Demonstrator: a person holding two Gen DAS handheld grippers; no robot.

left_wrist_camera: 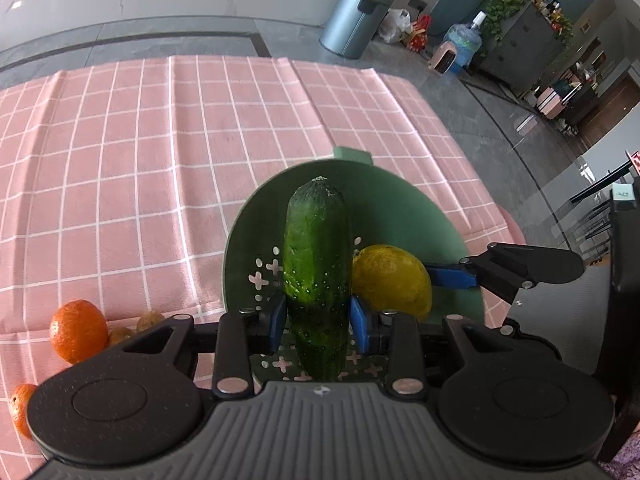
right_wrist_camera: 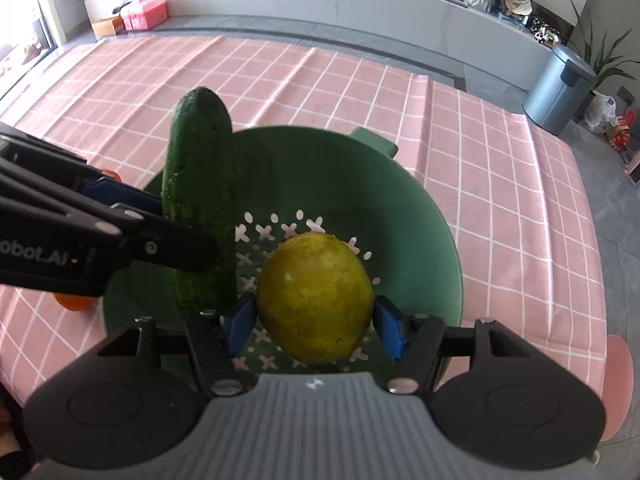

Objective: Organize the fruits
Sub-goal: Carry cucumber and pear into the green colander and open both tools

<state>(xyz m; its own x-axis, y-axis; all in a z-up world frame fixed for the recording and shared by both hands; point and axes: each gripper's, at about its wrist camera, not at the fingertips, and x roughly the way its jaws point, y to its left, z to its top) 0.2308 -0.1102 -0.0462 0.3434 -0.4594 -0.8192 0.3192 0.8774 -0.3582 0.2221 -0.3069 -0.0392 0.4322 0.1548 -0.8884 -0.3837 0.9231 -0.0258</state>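
Observation:
My left gripper [left_wrist_camera: 318,316] is shut on a dark green cucumber [left_wrist_camera: 316,264], held over the green perforated colander [left_wrist_camera: 436,216]. The cucumber [right_wrist_camera: 200,184] stands tilted at the colander's left side in the right wrist view. My right gripper [right_wrist_camera: 314,328] has its blue pads on either side of a yellow-green lemon [right_wrist_camera: 316,296] inside the colander [right_wrist_camera: 432,240]; there is a small gap on the right pad. The lemon [left_wrist_camera: 394,280] also shows in the left wrist view, with the right gripper's finger [left_wrist_camera: 452,276] beside it.
A pink checked cloth [left_wrist_camera: 160,160] covers the table. Oranges [left_wrist_camera: 78,330] and small brownish fruits [left_wrist_camera: 150,320] lie on the cloth left of the colander. A grey bin [left_wrist_camera: 354,18] stands on the floor beyond the table. The table's right edge [right_wrist_camera: 592,264] is near.

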